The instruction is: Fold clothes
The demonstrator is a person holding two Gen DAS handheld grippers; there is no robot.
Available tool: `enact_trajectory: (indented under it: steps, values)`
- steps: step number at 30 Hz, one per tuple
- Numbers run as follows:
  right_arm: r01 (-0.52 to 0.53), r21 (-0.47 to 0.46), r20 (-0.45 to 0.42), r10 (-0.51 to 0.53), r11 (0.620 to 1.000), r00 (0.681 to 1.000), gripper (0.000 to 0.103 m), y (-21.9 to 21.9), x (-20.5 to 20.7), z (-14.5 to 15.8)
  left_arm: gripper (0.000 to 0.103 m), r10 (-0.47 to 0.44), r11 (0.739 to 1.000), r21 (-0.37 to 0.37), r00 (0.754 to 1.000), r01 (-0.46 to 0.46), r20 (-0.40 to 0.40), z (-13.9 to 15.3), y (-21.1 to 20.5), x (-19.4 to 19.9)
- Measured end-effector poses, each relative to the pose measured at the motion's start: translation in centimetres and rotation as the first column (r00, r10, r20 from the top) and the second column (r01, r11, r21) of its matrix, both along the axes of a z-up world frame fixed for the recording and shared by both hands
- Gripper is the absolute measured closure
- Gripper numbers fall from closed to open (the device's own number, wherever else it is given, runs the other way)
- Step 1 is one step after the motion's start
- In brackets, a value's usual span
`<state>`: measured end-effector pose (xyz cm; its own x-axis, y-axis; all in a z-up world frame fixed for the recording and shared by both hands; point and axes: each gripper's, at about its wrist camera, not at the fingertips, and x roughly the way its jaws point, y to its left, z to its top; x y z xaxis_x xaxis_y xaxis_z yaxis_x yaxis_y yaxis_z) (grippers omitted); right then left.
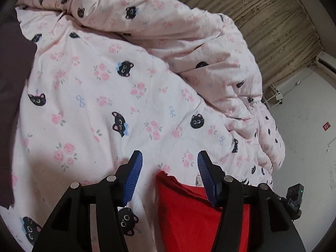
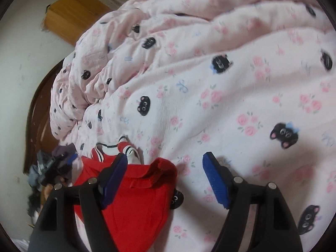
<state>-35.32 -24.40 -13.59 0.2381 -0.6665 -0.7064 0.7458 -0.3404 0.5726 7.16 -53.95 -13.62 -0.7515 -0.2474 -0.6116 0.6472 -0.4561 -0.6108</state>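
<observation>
A red garment [image 1: 189, 214] lies on the pink cat-print quilt [image 1: 100, 96]. In the left wrist view my left gripper [image 1: 170, 163] is open, and the garment's top corner lies between and below its blue pads. In the right wrist view the red garment [image 2: 138, 201] shows a folded red edge and a white collar with red and dark stripes [image 2: 126, 147]. My right gripper [image 2: 166, 172] is open above the garment's right edge, its left finger [image 2: 114, 176] over the red cloth. My left gripper [image 2: 58, 166] also shows at the far left there.
The quilt [image 2: 231, 84] is bunched into thick folds at the far side of the bed. A dark cloth [image 1: 10, 84] lies at the left. A brown curtain [image 1: 262, 21], a white wall [image 1: 304, 126], a wooden cabinet [image 2: 71, 16] and a dark wooden bed frame [image 2: 40, 115] border the bed.
</observation>
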Motion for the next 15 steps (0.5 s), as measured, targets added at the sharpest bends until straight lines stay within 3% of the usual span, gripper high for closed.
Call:
enact_trajectory:
  steps: [3, 6, 8, 11, 15]
  values:
    - [-0.123, 0.002, -0.143, 0.122, 0.992, 0.982, 0.029, -0.2, 3.0, 1.9, 0.054, -0.119, 0.986, -0.109, 0.992, 0.124, 0.052, 1.7, 2.5, -1.6]
    - [-0.259, 0.017, -0.23, 0.256, 0.966, 0.939, 0.029, -0.6, 6.6, 3.0, 0.054, -0.269, 0.939, -0.186, 0.954, 0.29, 0.132, 2.7, 5.9, -4.0]
    - [-0.351, 0.028, -0.243, 0.347, 0.936, 0.906, 0.029, -1.1, 9.1, 3.2, 0.054, -0.367, 0.895, -0.192, 0.91, 0.402, 0.192, 2.6, 8.2, -5.9]
    - [-0.406, 0.066, -0.25, 0.409, 0.911, 0.877, 0.03, -2.1, 11.3, 2.6, 0.054, -0.446, 0.847, -0.181, 0.853, 0.5, 0.27, 1.7, 10.7, -8.1]
    - [-0.446, 0.115, -0.238, 0.46, 0.888, 0.855, 0.03, -3.4, 13.2, 0.7, 0.054, -0.482, 0.825, -0.13, 0.806, 0.549, 0.343, 0.0, 12.2, -9.8]
